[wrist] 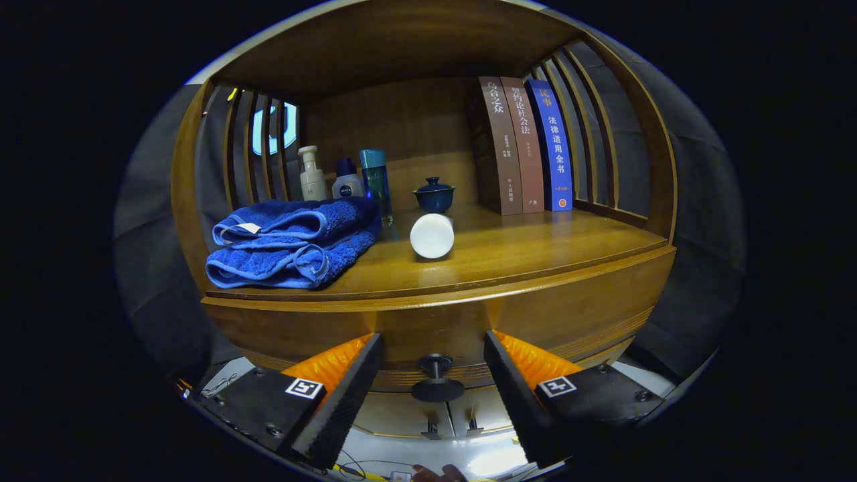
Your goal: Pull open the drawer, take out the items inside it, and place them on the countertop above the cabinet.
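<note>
A wooden cabinet point(576, 314) spans the scene, its countertop point(522, 251) carrying folded blue towels point(291, 244) at left, three books point(525, 154) at far right, bottles point(345, 177) behind the towels, a lidded blue cup point(434, 195) and a white cylinder point(432, 235) in the middle. The drawer point(428, 335) looks closed; its dark knob point(436, 380) sits between the fingers of the gripper point(434, 358), which gapes wide, holding nothing.

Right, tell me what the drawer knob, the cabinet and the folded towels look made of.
Drawer knob, between the open gripper fingers: dark, probably metal, with a dull sheen.
Cabinet: wood or wood veneer, visible grain, glossy varnish reflecting light.
Folded towels: blue terry cloth, fuzzy looped pile.
</note>
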### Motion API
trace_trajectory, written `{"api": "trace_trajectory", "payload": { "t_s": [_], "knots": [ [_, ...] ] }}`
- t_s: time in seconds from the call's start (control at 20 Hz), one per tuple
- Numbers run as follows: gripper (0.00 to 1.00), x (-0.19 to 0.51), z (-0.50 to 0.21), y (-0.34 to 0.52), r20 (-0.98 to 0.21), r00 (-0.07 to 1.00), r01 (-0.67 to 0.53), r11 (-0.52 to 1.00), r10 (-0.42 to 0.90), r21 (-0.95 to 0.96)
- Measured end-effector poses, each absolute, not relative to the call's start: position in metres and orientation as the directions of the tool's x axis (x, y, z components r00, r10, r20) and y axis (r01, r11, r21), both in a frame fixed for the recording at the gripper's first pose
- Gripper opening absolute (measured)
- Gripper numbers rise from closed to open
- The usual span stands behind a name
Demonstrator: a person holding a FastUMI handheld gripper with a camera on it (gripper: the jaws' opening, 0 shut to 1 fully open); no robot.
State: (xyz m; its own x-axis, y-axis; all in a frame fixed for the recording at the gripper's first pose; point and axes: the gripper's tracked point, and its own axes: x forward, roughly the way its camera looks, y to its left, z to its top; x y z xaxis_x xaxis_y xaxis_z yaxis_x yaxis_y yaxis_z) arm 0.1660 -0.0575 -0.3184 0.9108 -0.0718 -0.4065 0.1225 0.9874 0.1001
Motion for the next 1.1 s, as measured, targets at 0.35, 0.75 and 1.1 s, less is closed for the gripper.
{"api": "trace_trajectory", "payload": {
  "t_s": [0.35, 0.75, 1.1],
  "knots": [
    [1.00, 0.146, -0.287, -0.064, -0.379, 0.922, 0.114, 0.990, -0.074, 0.084],
    [1.00, 0.105, -0.207, -0.052, -0.316, 0.947, 0.088, 0.994, -0.062, 0.070],
    [0.99, 0.061, -0.125, -0.031, -0.187, 0.981, 0.052, 0.998, -0.047, 0.022]
  ]
}}
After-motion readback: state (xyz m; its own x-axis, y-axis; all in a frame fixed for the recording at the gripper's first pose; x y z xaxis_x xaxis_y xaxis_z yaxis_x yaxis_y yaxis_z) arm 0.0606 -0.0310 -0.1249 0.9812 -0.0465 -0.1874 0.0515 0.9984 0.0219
